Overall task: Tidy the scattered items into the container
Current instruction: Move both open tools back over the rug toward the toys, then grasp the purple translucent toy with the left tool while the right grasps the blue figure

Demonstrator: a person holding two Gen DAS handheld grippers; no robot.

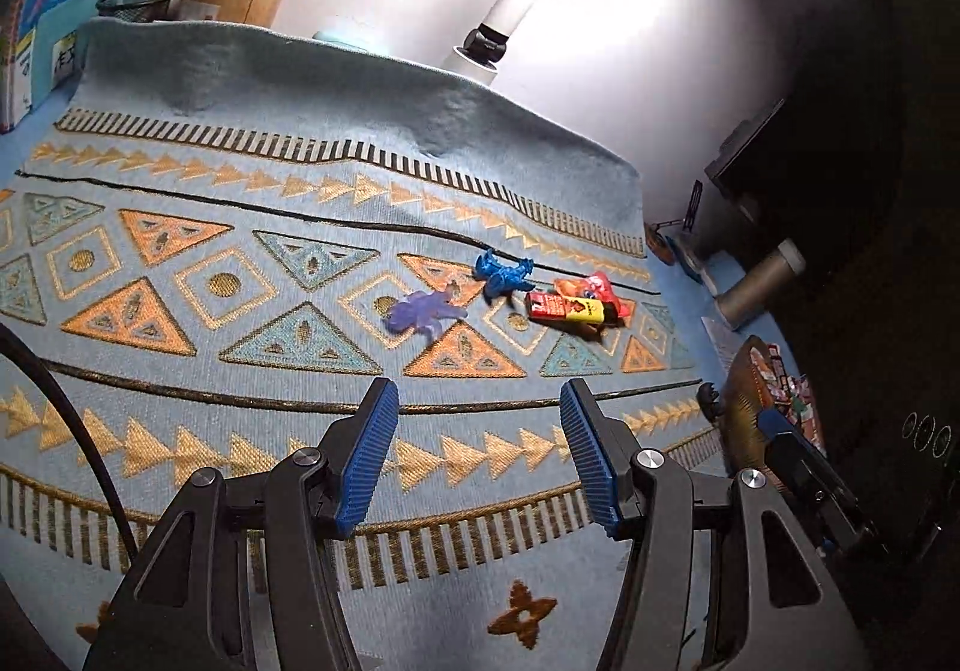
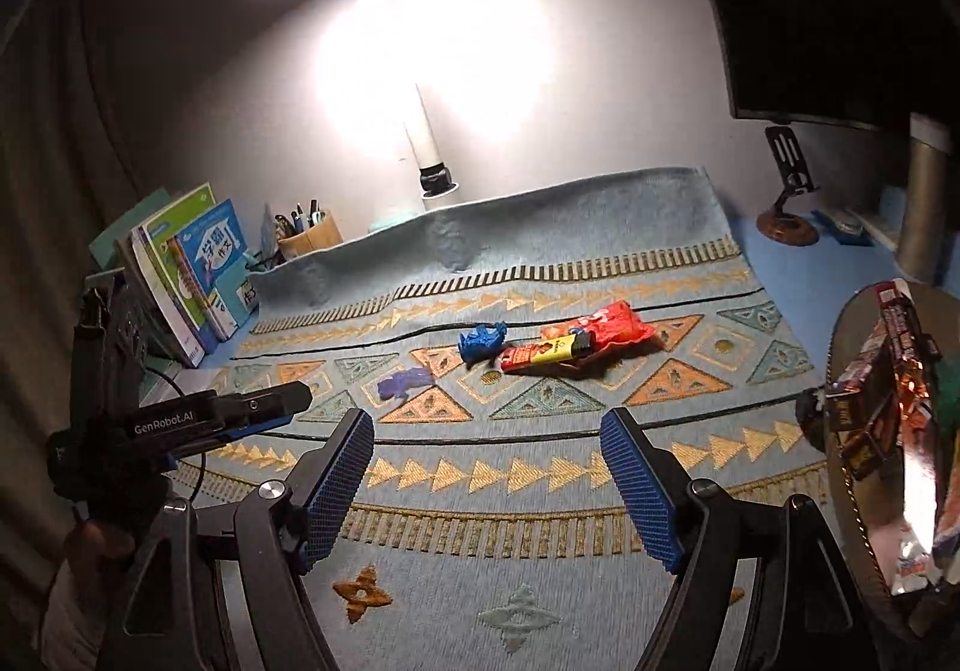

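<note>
Four loose items lie on the woven patterned cloth (image 1: pixel 240 227) in the left wrist view: a translucent purple toy figure (image 1: pixel 423 312), a solid blue toy figure (image 1: pixel 501 274) just beyond it, a red-and-yellow snack box (image 1: pixel 565 307) and a crinkled red wrapper (image 1: pixel 591 290) touching under that box. All sit ahead of the left gripper (image 1: pixel 479 404), whose ribbed blue pads (image 1: pixel 366 461) stand wide apart with nothing between them; the purple figure is the nearest, slightly left of the gap's centre. Right of the cloth's edge, a round woven basket (image 1: pixel 744 401) holds shiny packets

In the right wrist view the right gripper (image 2: pixel 487 434) also gapes, its dimpled blue pads (image 2: pixel 642 491) holding nothing. The same cluster lies on the cloth (image 2: pixel 540 467) well ahead: purple figure (image 2: pixel 403 383) toward the left pad, blue figure (image 2: pixel 480 342), box (image 2: pixel 543 353) and wrapper (image 2: pixel 612 326) beyond the gap. The basket (image 2: pixel 840 431) rises at the cloth's right edge, stuffed with foil packets (image 2: pixel 900 407). The left gripper's black body (image 2: pixel 180 419) hovers over the cloth's left edge
</note>
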